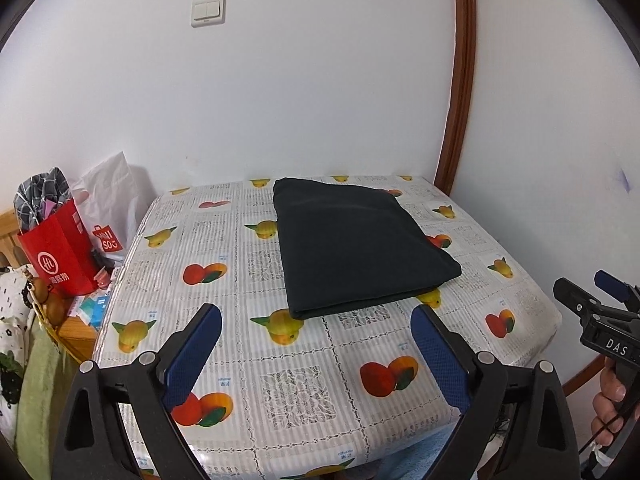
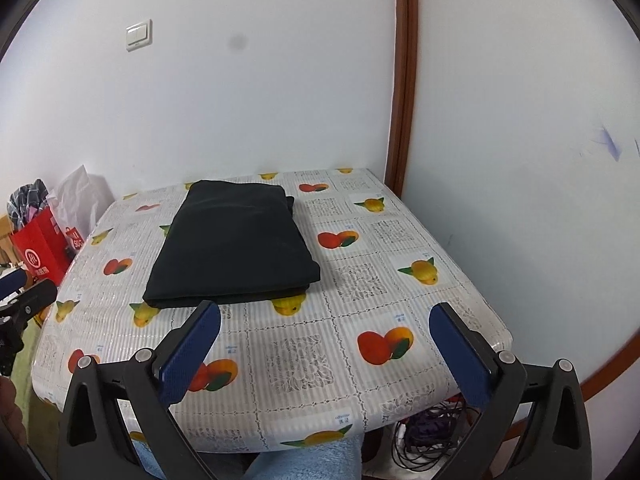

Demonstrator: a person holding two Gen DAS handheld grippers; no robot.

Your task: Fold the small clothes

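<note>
A dark green garment (image 1: 360, 248) lies folded into a neat rectangle on the fruit-print tablecloth (image 1: 304, 384), toward the far side of the table. In the right wrist view the same folded garment (image 2: 236, 246) sits left of centre. My left gripper (image 1: 316, 316) hangs open above the near part of the table, short of the cloth, with nothing between its blue pads. My right gripper (image 2: 325, 314) is open too, also short of the garment and empty. It shows at the right edge of the left wrist view as well (image 1: 588, 288), held by a hand.
A red paper bag (image 1: 60, 252) with checked cloth and a white plastic bag (image 1: 108, 204) stand left of the table. White walls close the back and right, with a brown wooden trim (image 1: 460, 80). Cables (image 2: 420, 436) lie on the floor under the near right corner.
</note>
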